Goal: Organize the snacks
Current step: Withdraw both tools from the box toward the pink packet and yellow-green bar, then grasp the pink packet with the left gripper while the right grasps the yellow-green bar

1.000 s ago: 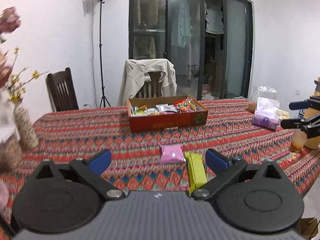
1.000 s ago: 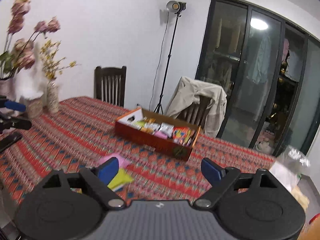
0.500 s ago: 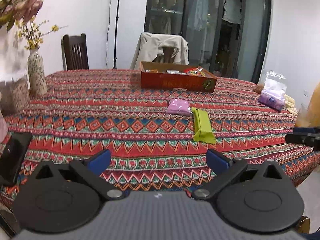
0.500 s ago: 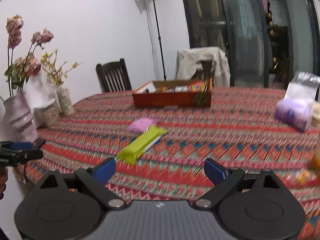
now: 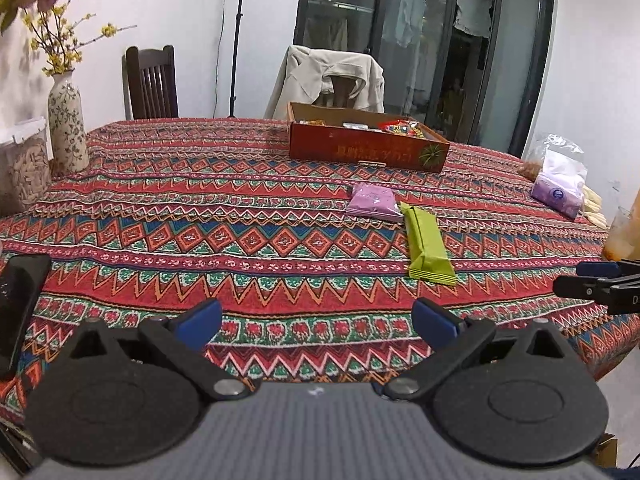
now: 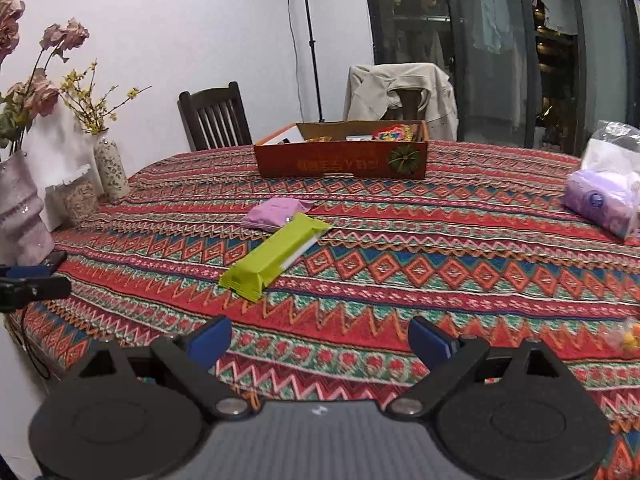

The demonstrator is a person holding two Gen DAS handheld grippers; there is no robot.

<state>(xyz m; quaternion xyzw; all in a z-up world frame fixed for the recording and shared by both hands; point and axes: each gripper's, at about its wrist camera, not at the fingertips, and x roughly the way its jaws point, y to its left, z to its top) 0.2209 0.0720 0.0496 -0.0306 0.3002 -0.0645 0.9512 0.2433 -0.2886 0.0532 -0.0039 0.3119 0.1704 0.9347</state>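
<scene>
The left gripper (image 5: 316, 318) has its jaws wide apart, and nothing is between its two blue fingertips (image 5: 200, 316). The right gripper (image 6: 320, 334) is the same, with jaws spread wide and nothing held. Each one shows at the edge of the other's view, so they sit side by side, well apart, and both point the same way, low and level.

Bare patterned tablecloth (image 5: 224, 216) filled the centre and left of the left wrist frame, open between the near edge and the red box (image 5: 366, 148) at upper centre; right of centre, a green packet (image 5: 427, 245) and pink packet (image 5: 375, 202) lay touching in that path. A vase (image 5: 67, 120) and jar (image 5: 22, 168) crowded the left edge; a bagged purple pack (image 5: 560, 192) stood at the right.
</scene>
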